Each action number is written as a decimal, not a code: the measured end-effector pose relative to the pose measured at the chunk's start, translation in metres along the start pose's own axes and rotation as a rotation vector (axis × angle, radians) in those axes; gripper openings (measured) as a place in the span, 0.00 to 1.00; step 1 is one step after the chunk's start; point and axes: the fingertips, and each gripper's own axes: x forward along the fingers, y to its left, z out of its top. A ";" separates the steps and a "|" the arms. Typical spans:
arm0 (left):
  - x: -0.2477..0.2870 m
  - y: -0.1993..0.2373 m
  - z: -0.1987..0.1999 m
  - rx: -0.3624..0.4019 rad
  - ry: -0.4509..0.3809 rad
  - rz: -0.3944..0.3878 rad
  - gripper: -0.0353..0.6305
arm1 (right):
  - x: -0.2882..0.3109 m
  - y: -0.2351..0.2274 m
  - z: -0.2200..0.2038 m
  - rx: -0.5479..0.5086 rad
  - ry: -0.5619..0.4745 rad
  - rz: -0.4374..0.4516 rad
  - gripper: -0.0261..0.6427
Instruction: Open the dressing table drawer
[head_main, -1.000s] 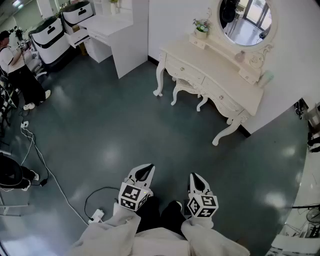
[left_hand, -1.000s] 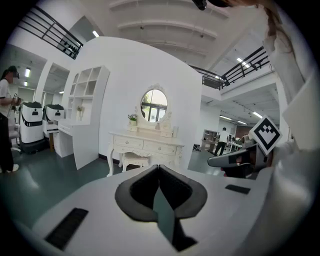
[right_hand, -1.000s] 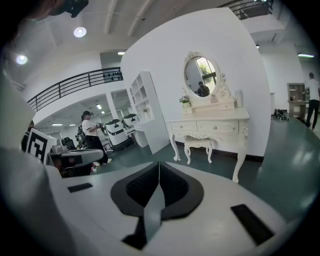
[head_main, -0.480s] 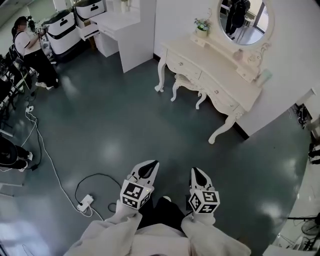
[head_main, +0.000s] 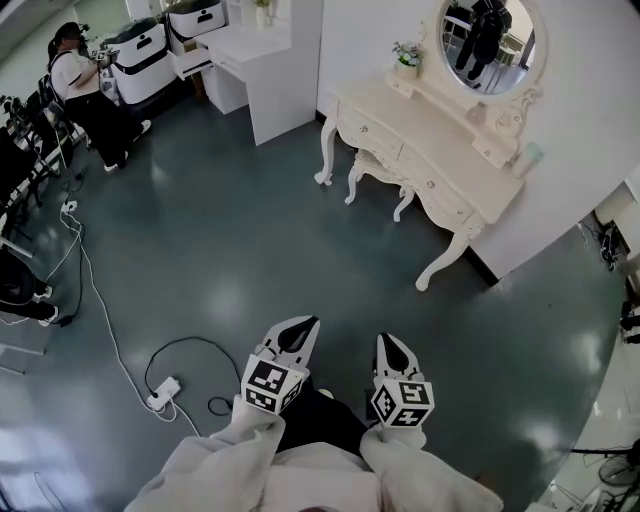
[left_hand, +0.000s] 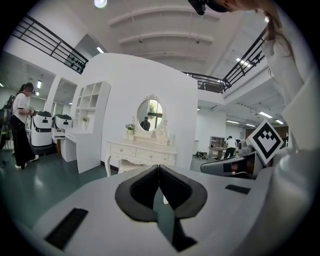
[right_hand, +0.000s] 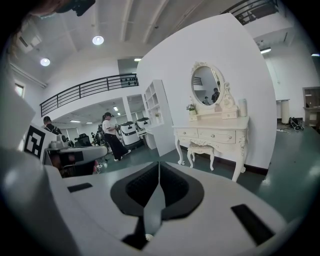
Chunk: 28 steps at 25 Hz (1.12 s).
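The cream dressing table (head_main: 440, 150) stands against the white wall at the upper right, under an oval mirror (head_main: 490, 40). Its drawer fronts (head_main: 372, 128) with small knobs are closed, and a matching stool (head_main: 375, 170) is tucked beneath. Both grippers hover low over the dark floor, well short of the table. My left gripper (head_main: 304, 324) is shut and empty. My right gripper (head_main: 389, 341) beside it is also shut with nothing held. The table (left_hand: 142, 152) shows far ahead in the left gripper view and the table (right_hand: 212, 135) at the right in the right gripper view.
A white desk unit (head_main: 270, 60) stands left of the dressing table. A person (head_main: 85, 85) stands by white machines (head_main: 140, 50) at the far left. A power strip (head_main: 160, 392) and its cable lie on the floor left of my left gripper.
The whole scene has shifted as I moved across the floor: the power strip slid left and the standing person came further into view. Both grippers stay shut, side by side.
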 end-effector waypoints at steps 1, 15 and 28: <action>0.000 -0.003 0.000 0.001 -0.002 0.001 0.08 | -0.002 -0.001 0.000 0.000 -0.002 0.002 0.09; 0.041 -0.010 0.002 -0.004 0.030 -0.008 0.08 | 0.008 -0.030 0.010 0.022 -0.006 0.011 0.09; 0.123 0.045 0.039 -0.004 0.023 -0.019 0.08 | 0.093 -0.056 0.064 0.033 -0.015 0.021 0.09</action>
